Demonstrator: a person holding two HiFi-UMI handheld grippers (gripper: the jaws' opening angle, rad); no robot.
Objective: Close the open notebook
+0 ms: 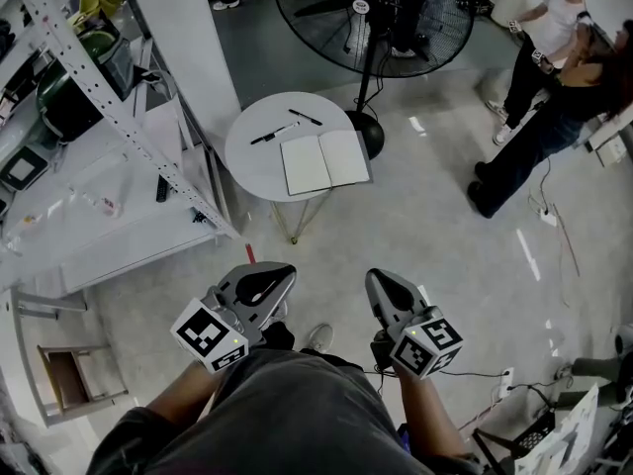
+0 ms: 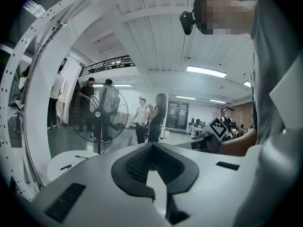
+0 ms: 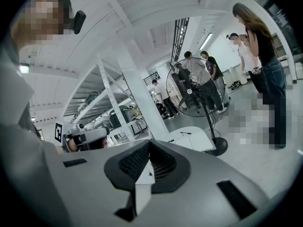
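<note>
While the notebook [image 1: 325, 161] lies open at the desk's [image 1: 249, 164] right edge — closing not begun — left tool [image 1: 281, 273] and right tool [image 1: 377, 280] hang well short, jaws together, empty.

A small round white worktop [image 1: 252, 162] on thin metal legs carries three things. An open white-paged notebook [image 1: 324, 160] lies flat at its right side, reaching the right edge. A black pen [image 1: 305, 117] lies near the far edge, and a black-and-white marker pen [image 1: 274, 134] lies just left of it.
</note>
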